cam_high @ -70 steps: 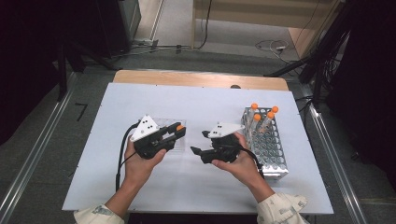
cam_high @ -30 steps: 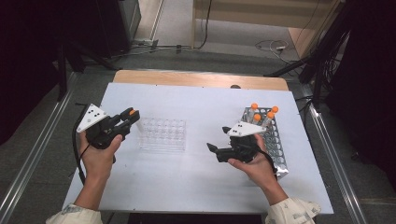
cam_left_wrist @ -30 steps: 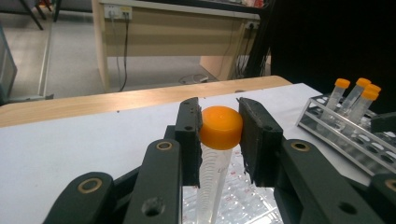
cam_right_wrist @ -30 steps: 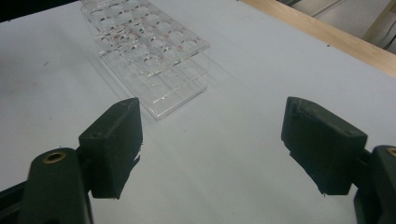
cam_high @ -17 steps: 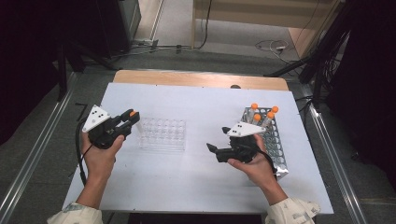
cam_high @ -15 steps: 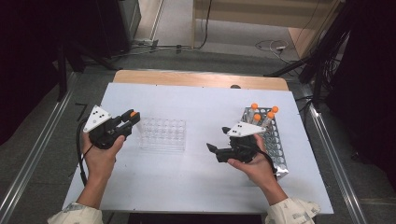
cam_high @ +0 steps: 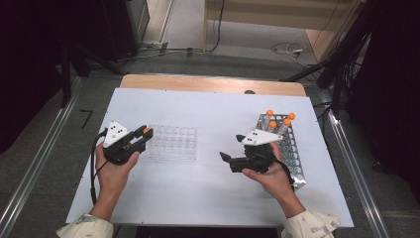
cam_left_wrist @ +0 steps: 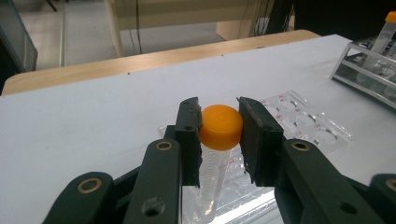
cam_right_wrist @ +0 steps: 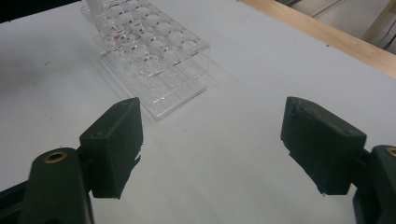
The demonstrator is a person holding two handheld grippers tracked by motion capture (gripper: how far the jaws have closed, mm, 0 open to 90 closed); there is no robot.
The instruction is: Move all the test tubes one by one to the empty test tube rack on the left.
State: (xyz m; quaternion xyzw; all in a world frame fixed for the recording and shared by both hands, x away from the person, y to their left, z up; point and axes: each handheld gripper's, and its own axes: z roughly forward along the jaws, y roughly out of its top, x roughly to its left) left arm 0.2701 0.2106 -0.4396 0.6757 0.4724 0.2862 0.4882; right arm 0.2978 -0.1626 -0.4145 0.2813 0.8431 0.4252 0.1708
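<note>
My left gripper (cam_high: 145,133) (cam_left_wrist: 219,126) is shut on a clear tube with an orange cap (cam_left_wrist: 220,126) (cam_high: 146,130), held over the left end of the clear plastic rack (cam_high: 173,143) (cam_left_wrist: 299,121). The tube's tip hangs at the rack's near corner. My right gripper (cam_high: 227,159) (cam_right_wrist: 212,140) is open and empty, low over the white table, to the right of the clear rack (cam_right_wrist: 149,51). A metal wire rack (cam_high: 287,148) (cam_left_wrist: 369,65) holding three orange-capped tubes (cam_high: 277,119) stands just behind my right hand.
The white table top (cam_high: 208,193) has a wooden strip (cam_high: 213,83) along its far edge. Cables lie on the floor beyond it. Metal rails run down both sides of the table. A black cable (cam_high: 93,168) trails from my left gripper.
My left gripper, carrying the tube, swung out to the left and has now come back right to the clear rack's left end. My right gripper drew back to the right and opened.
</note>
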